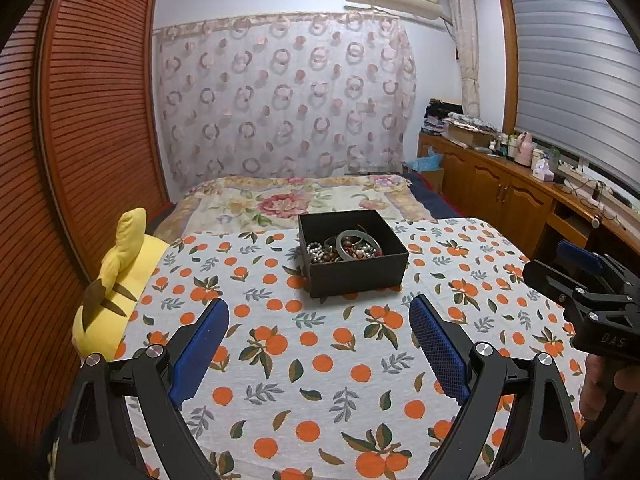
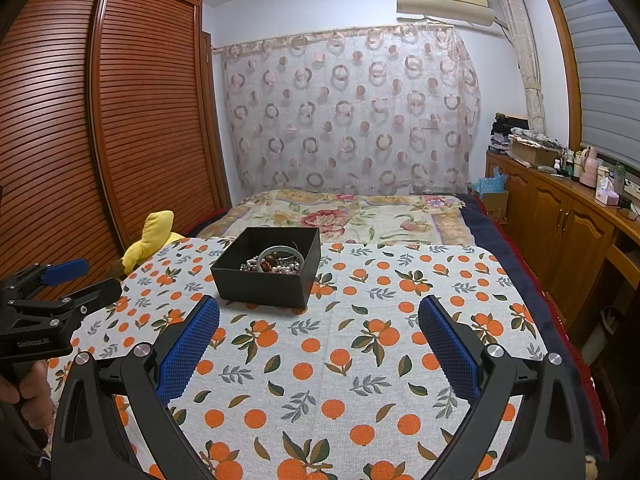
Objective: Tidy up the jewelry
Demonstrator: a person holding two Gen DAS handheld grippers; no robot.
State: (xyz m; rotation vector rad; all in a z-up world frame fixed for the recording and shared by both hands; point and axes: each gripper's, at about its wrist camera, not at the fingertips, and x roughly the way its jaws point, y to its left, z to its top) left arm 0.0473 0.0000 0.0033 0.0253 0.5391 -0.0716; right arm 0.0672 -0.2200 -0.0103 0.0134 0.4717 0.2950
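Observation:
A black open box stands on the orange-print cloth and holds a heap of jewelry: bead strings and a grey bangle. The box also shows in the right wrist view, with the jewelry inside. My left gripper is open and empty, short of the box. My right gripper is open and empty, with the box ahead to its left. Each gripper shows in the other's view, the right one and the left one.
A yellow plush toy lies at the cloth's left edge beside a slatted wooden wardrobe. A floral bedspread lies behind the box. Wooden cabinets with clutter run along the right wall.

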